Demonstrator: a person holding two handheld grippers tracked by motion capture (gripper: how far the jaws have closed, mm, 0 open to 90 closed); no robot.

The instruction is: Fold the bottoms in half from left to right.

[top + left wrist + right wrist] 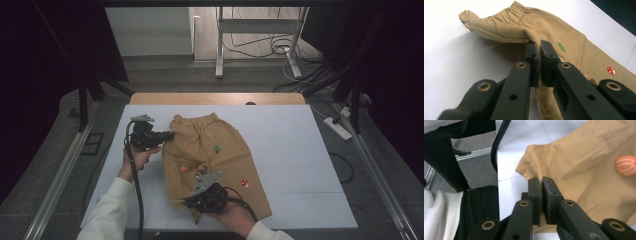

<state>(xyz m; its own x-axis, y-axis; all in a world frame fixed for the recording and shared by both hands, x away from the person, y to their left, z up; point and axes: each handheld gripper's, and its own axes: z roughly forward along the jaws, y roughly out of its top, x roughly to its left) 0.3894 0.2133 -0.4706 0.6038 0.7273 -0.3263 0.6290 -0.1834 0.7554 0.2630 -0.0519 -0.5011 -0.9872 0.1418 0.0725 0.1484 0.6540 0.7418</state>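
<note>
While tan trousers (215,160) with small embroidered patches lie flat mid-table (295,150), left tongs (167,135) clamp their nine-o'clock edge and right tongs (192,202) clamp the six-o'clock hem.

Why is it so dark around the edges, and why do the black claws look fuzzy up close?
High view: light falls on the white table and tan pants, while the sides stay black. Left gripper view: the near arms of the left gripper blur, and the pants cast a soft shadow. Right gripper view: the right gripper blurs near the lens too.
</note>
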